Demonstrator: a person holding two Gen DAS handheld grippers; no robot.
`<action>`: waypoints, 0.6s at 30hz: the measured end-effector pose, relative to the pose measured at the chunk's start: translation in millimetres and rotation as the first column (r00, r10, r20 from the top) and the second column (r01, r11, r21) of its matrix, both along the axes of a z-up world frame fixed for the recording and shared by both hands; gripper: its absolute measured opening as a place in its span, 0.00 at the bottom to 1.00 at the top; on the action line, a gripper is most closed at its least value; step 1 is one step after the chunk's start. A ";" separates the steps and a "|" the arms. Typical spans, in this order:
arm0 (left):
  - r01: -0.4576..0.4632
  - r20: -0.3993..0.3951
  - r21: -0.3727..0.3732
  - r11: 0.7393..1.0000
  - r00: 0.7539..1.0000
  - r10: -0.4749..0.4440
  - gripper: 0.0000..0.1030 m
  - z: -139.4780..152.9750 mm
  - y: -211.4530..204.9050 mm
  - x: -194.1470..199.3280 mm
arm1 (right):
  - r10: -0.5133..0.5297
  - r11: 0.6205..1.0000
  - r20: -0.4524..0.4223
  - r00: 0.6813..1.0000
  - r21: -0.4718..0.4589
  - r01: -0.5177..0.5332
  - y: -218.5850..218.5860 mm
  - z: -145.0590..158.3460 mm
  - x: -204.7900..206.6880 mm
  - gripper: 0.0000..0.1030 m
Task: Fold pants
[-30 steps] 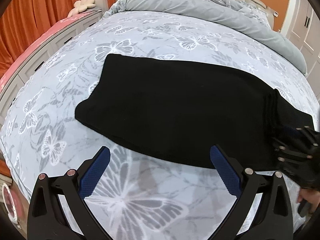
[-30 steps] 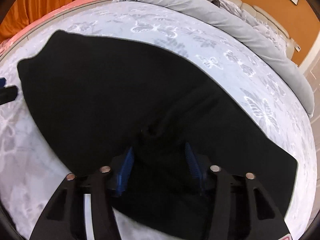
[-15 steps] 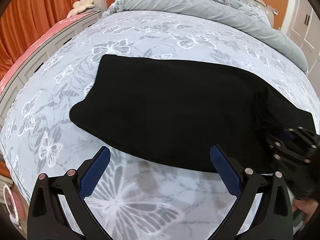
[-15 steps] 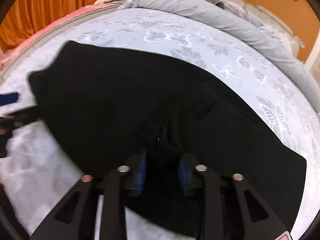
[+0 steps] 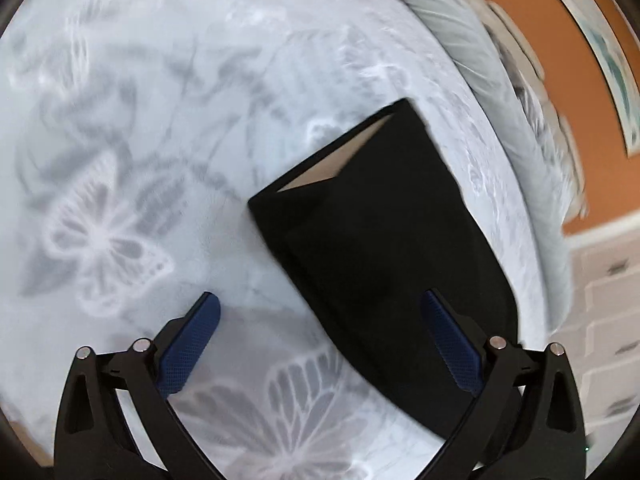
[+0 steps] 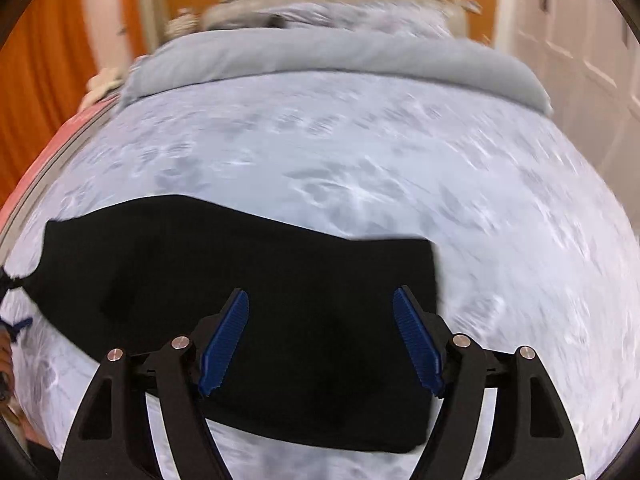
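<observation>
The black pants (image 5: 384, 248) lie folded flat on the butterfly-print bed cover (image 5: 120, 160). In the left wrist view a far corner is turned up and shows a tan lining (image 5: 332, 162). My left gripper (image 5: 320, 336) is open and empty, just above the near edge of the pants. In the right wrist view the pants (image 6: 240, 272) stretch from the left edge to the middle. My right gripper (image 6: 320, 340) is open and empty, hovering over them. Both views are blurred by motion.
A rolled grey duvet (image 6: 340, 56) lies across the head of the bed by the headboard. Orange curtains (image 6: 36, 80) hang on the left and white cabinet doors (image 6: 580, 40) stand on the right. An orange wall (image 5: 568, 100) with a picture shows in the left wrist view.
My right gripper was shut on a bunch of the pants and has let go and opened. The pants now lie folded shorter. Both grippers have swung to new viewpoints.
</observation>
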State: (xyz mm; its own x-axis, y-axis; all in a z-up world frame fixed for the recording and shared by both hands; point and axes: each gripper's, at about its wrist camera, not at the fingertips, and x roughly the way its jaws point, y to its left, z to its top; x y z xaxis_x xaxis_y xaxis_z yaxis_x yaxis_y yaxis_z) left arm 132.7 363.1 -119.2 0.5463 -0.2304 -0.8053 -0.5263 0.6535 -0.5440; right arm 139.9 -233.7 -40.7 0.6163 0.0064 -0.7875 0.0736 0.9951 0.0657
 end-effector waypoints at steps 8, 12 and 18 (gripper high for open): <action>0.031 0.099 -0.015 0.999 0.995 -0.029 0.83 1.4 -31.3 26.0 | -0.092 0.983 -0.169 0.981 0.143 0.117 -66.1 -35.0 -14.6 0.76; 0.013 0.090 0.008 1.000 0.996 -0.014 0.33 0.6 -37.5 33.1 | -0.055 0.961 -0.238 0.970 0.253 0.116 -81.4 -55.9 -25.7 0.80; -0.019 0.071 -0.072 0.997 0.997 0.024 0.26 -7.3 -43.0 41.2 | 0.052 0.921 -0.200 0.979 0.388 0.030 -67.5 -82.5 -23.7 0.28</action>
State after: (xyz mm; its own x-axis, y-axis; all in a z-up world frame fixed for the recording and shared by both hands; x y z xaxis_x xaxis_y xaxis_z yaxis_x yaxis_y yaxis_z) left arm 173.9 320.1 -126.6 0.6076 -0.2734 -0.7457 -0.4974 0.6009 -0.6257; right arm 116.2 -301.2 -123.2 0.4426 0.3414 -0.8292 0.1156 0.8953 0.4303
